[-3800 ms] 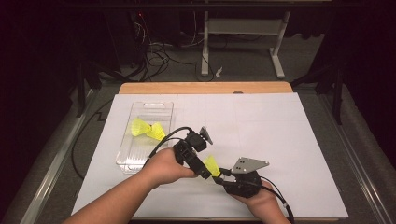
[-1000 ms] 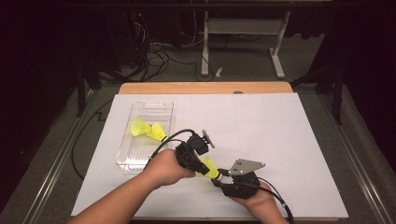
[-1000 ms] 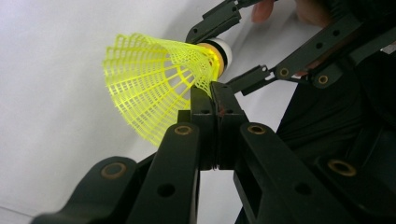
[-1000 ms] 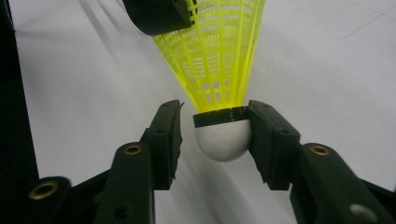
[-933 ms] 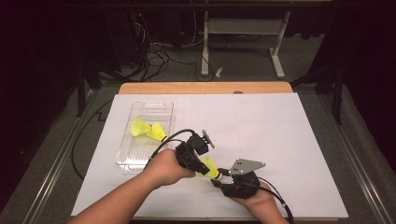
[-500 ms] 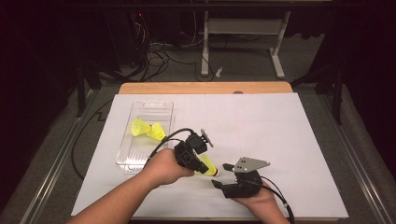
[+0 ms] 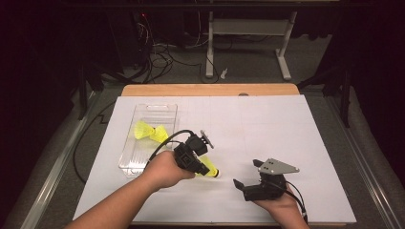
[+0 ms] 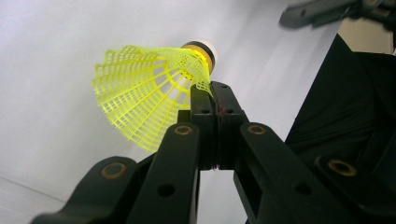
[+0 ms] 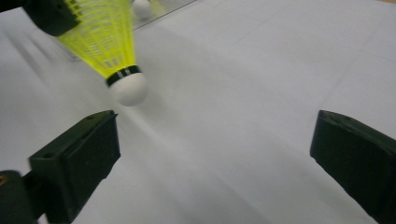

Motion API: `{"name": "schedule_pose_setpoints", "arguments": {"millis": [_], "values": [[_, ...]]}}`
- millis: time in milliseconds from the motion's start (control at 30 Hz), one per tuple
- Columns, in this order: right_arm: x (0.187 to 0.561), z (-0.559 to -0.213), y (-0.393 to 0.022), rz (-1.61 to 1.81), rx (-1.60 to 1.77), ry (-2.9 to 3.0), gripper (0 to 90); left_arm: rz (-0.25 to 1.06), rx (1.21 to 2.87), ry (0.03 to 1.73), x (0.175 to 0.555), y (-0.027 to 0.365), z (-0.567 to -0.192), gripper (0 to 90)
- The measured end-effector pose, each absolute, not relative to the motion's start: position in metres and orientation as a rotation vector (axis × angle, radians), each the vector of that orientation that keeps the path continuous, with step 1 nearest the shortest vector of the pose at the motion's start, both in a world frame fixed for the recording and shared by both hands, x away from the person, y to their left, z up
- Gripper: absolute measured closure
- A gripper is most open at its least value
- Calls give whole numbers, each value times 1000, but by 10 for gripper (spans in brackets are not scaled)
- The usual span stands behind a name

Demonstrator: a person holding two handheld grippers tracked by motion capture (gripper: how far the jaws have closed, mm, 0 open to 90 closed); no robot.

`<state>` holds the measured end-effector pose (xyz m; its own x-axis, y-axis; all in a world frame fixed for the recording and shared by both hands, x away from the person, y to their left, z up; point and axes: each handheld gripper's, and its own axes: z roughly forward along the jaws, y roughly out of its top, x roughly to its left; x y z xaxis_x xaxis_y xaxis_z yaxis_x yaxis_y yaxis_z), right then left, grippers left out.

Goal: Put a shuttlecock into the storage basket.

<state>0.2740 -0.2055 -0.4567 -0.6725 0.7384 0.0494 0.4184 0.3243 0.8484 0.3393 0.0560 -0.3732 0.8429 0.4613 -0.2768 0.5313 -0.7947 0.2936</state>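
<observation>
My left gripper (image 7: 202, 164) is shut on the rim of a yellow shuttlecock's (image 7: 209, 168) mesh skirt and holds it just above the white sheet, cork end toward the right. In the left gripper view the two jaws meet on the skirt's edge (image 8: 201, 83), and the shuttlecock (image 8: 144, 98) fans out to their left. My right gripper (image 7: 246, 172) stands a short way right of the cork. Its jaws have just been opening and now stand wide apart with nothing between them (image 9: 212, 140). The white cork (image 9: 129, 88) hangs just beyond that gripper's left jaw.
A clear plastic tray (image 7: 154, 108) lies at the left of the white sheet (image 7: 267, 124), with two yellow shuttlecocks (image 7: 149, 132) in it. The wooden table edge (image 7: 210, 89) runs along the far side. Cables and a desk frame stand on the dark floor beyond.
The right gripper let go of the shuttlecock's cork end, spread its jaws wide and drew back to the right. The left gripper kept its hold and barely moved.
</observation>
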Motion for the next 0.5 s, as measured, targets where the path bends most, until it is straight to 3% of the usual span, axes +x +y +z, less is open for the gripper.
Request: {"name": "schedule_pose_setpoints", "arguments": {"millis": [500], "values": [[263,-455,-261,1283,1111,2037,2,-247,2624,776,342,67,-371,891]]}}
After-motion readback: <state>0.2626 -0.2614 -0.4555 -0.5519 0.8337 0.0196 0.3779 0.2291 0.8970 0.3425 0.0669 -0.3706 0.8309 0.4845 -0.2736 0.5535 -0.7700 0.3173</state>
